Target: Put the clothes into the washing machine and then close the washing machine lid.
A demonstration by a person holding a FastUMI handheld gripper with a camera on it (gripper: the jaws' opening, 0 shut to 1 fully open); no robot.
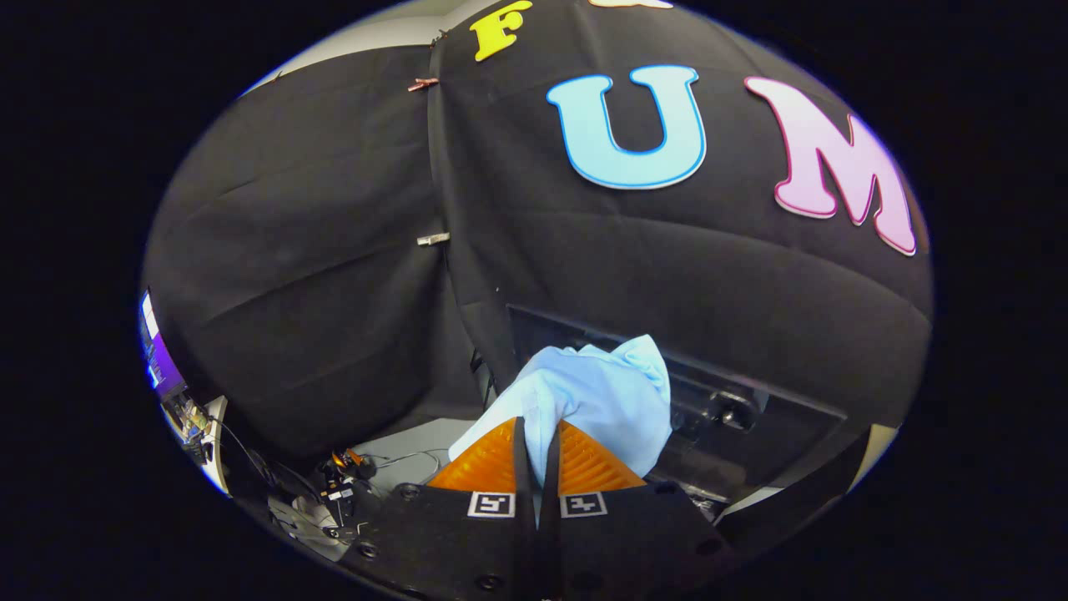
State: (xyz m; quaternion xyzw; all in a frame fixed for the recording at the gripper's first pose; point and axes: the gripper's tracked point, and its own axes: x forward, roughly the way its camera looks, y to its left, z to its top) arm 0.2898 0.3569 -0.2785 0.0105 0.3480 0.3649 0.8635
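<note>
Between fingers, tool (536, 438) clamps light-blue cloth (596, 396), bunched above dark machine edge (751, 392).

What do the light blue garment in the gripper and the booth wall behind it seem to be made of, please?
The light blue garment, pinched between the gripper fingers, looks like thin, matte woven cloth, probably cotton: it folds softly. The booth wall seems a heavier matte black fabric, sagging in broad creases.

Black cloth wall (334, 275) close beyond clamped garment (596, 396).
</note>
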